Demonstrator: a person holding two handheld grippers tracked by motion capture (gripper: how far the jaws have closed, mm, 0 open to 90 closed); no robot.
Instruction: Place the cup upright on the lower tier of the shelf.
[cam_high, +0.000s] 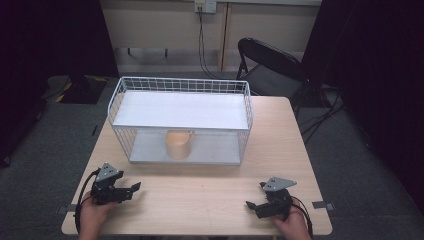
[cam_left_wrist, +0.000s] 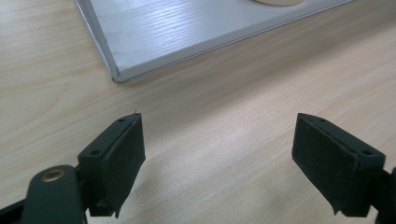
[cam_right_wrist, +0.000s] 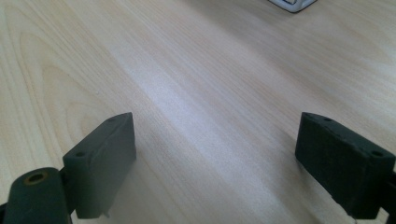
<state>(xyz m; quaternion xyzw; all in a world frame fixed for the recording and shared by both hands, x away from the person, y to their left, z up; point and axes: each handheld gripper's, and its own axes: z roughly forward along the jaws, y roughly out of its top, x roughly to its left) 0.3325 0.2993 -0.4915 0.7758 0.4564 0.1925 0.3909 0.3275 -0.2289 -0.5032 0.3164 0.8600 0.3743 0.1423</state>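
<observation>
A white wire rack (cam_high: 180, 120) with two shelves stands at the middle of the light wood tabletop (cam_high: 210, 200), and a tan cup (cam_high: 179, 144) sits upright on its lower shelf, under the upper one. Near the rack's front left corner, the left hand-held gripper (cam_high: 131, 190) rests low over the tabletop with jaws spread wide and empty. Off the rack's front right corner, the right hand-held gripper (cam_high: 254, 206) is likewise wide open, holding nothing

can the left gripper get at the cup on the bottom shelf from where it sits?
Probably yes. The cup stands near the front of the rack's lower shelf, whose front side looks open. The left gripper is open, with bare table between.
</observation>
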